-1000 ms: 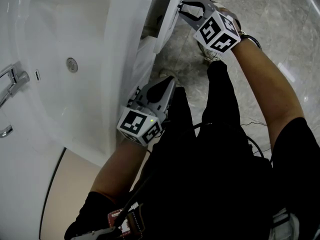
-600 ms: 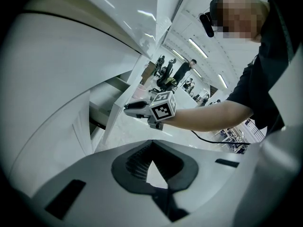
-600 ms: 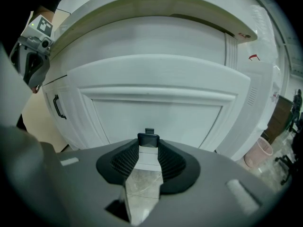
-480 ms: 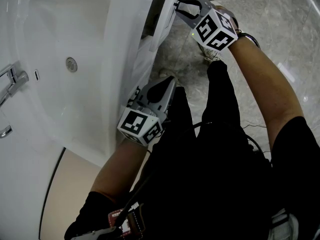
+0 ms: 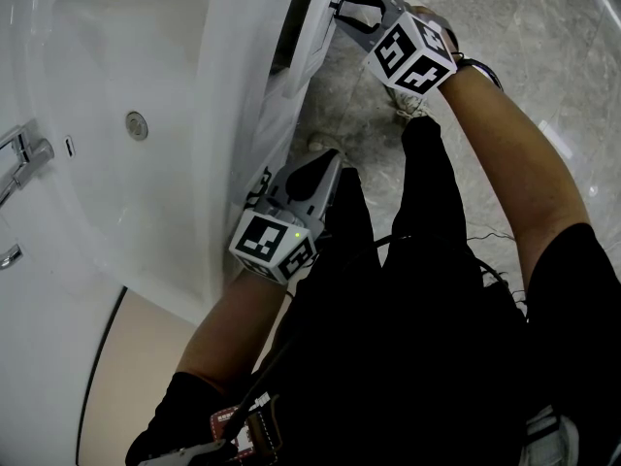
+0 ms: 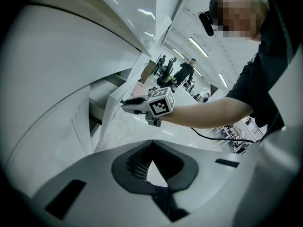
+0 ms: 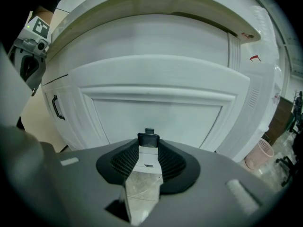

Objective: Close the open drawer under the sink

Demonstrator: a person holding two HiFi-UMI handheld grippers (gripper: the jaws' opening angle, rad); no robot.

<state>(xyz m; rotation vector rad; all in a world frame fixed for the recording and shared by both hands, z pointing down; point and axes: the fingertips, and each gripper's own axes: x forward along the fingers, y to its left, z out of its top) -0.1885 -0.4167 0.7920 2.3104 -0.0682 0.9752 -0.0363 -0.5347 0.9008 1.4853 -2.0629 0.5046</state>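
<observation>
The white sink [image 5: 97, 56] fills my left side, above the marbled floor [image 5: 505, 27]. Beneath its rim the drawer [image 7: 156, 110] stands ajar, a dark gap showing behind its white front. My left gripper [image 6: 150, 144] hangs beside the basin wall, jaws together and empty. My right gripper [image 5: 340, 8] is at the drawer front, jaws narrowly closed on its small black handle [image 7: 148, 139]

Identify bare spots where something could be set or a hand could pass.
Free: sink basin between faucet and front rim; marble floor right of the right gripper. Crowded: drawer front, where that gripper clamps the handle; left gripper beside the cabinet.
</observation>
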